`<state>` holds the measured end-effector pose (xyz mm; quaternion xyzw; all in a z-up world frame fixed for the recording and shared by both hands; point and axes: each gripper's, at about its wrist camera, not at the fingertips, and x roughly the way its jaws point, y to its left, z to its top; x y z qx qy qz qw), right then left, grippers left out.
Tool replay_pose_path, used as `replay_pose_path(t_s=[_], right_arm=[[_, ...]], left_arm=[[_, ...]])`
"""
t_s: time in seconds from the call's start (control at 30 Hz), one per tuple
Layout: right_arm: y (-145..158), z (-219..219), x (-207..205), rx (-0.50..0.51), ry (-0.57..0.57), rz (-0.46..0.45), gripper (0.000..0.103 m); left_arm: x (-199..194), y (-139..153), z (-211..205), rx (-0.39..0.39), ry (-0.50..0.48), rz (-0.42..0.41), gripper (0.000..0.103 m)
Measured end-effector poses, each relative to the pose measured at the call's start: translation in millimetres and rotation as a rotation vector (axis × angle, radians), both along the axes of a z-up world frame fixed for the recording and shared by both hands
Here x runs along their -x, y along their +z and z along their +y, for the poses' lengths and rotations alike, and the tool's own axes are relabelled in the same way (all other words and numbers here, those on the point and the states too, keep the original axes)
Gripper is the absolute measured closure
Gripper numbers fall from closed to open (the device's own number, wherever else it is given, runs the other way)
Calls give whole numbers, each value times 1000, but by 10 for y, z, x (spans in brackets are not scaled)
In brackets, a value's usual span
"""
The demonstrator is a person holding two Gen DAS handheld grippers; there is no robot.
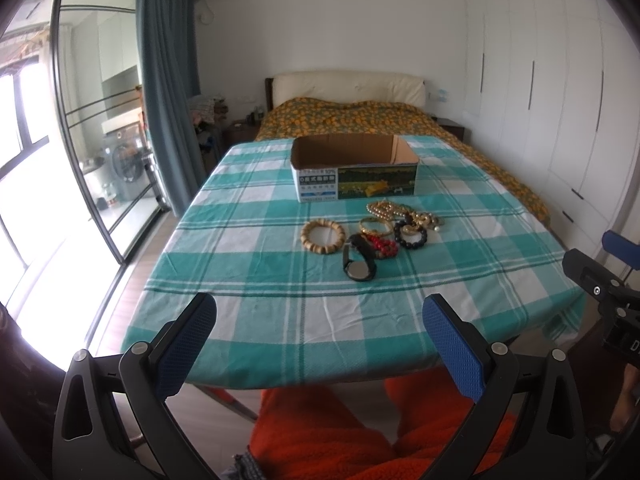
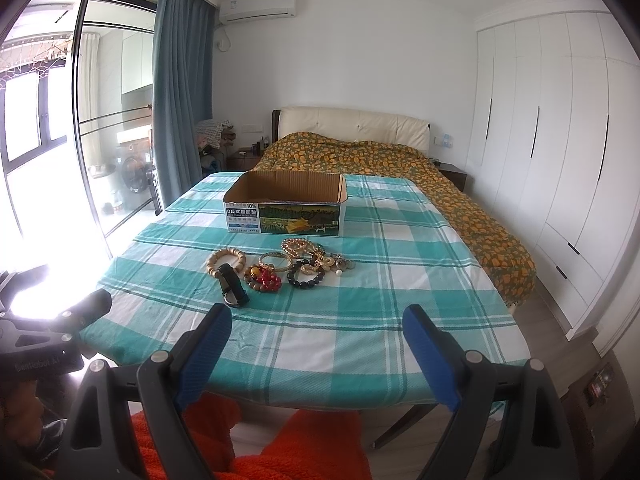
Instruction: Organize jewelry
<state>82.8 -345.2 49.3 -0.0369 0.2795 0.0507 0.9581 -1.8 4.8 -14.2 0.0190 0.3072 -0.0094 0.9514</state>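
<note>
A: Jewelry sits mid-table on the checked cloth (image 1: 248,280), just near of the open cardboard box (image 1: 354,172). Left to right: wooden bead bracelet (image 1: 322,236), black watch (image 1: 359,259), red bead bracelet (image 1: 382,245), gold bangle (image 1: 376,226), black bead bracelet (image 1: 410,234), pearl-and-chain tangle (image 1: 394,210).

B: Grippers?

A: Left gripper (image 1: 320,344) and right gripper (image 2: 316,354) both wide, empty, at the near table edge, well apart from the pile.

B: Handling?

A: All likely light. Wooden bracelet is probably stiffest, lies apart: pinch across its rim. Watch: take the strap. Beads look smooth and round, likely slippery. Tangle will probably drag its neighbours.
</note>
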Motion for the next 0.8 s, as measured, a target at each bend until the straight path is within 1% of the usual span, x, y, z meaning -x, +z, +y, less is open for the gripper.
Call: replay_pose_path(t_s=[0.8], right_arm=[[-37,17,-97,-6,9,24,14]], left_arm=[[-118,43,28,-9,11,7,0]])
